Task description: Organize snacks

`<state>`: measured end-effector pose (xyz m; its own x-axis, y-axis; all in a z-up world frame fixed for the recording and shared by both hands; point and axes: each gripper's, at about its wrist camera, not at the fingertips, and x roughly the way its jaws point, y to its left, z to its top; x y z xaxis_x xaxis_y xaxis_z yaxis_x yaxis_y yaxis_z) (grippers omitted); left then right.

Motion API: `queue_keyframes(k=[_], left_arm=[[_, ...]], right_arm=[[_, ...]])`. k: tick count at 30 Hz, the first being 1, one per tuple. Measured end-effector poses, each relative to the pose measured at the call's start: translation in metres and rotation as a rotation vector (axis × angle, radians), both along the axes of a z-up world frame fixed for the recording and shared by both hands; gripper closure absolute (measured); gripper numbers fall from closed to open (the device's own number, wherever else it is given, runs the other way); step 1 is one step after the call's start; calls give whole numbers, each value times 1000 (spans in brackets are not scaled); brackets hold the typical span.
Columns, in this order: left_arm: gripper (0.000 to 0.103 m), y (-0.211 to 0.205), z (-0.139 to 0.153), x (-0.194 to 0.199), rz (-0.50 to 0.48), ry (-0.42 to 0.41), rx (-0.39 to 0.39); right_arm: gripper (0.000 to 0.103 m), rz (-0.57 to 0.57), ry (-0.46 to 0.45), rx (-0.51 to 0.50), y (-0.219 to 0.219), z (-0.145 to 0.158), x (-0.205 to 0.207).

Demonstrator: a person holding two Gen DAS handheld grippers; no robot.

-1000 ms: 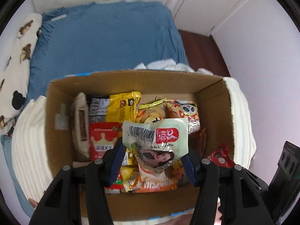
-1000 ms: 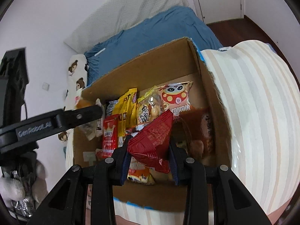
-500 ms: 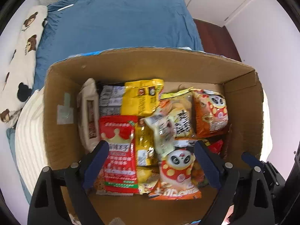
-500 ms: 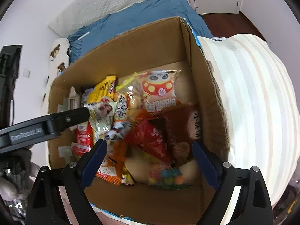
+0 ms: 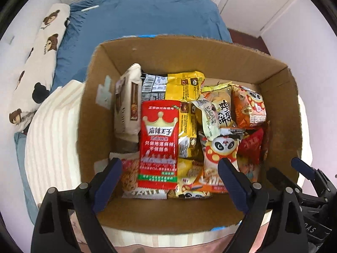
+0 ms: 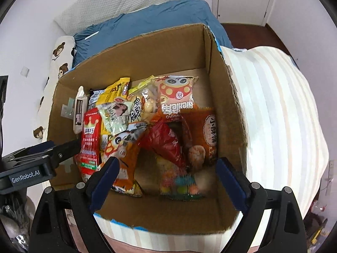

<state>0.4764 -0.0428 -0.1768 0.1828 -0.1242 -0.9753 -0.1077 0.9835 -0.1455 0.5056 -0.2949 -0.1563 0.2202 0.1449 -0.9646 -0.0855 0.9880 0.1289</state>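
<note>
An open cardboard box (image 5: 189, 48) (image 6: 147, 48) sits on a striped blanket and is full of snack packets. My left gripper (image 5: 169, 166) hovers open over its near-left part, above a red crown-printed packet (image 5: 160, 139), holding nothing. A pale green packet (image 5: 208, 116) (image 6: 114, 113) lies loose on the pile. My right gripper (image 6: 167, 162) is open over the near-right part, above a dark red packet (image 6: 166, 143) and a colourful candy bag (image 6: 179, 183), both free. One of the left gripper's fingers (image 6: 63, 149) shows at the left of the right wrist view.
The box rests on a cream striped blanket (image 6: 273, 105) over a bed with blue bedding (image 5: 137, 25). A bear-print pillow (image 5: 38, 59) lies to the left. White doors (image 6: 242, 0) and dark wooden floor (image 6: 252, 31) are beyond the bed.
Both grippers opened. The left let go of the pale green packet and the right let go of the dark red packet; both now lie in the box. The left gripper shifted sideways.
</note>
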Motion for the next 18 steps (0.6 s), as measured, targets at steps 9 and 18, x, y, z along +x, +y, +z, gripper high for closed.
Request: queue_keyframes(k=[9,18], left_arm=[[10,11,51,-65,61,-198,85],[10,7,97,-148,81,-361,133]], right_arm=[[8,6,-129,-4,-5,41,-55],[8,32,-274,14,-8,90,-128]])
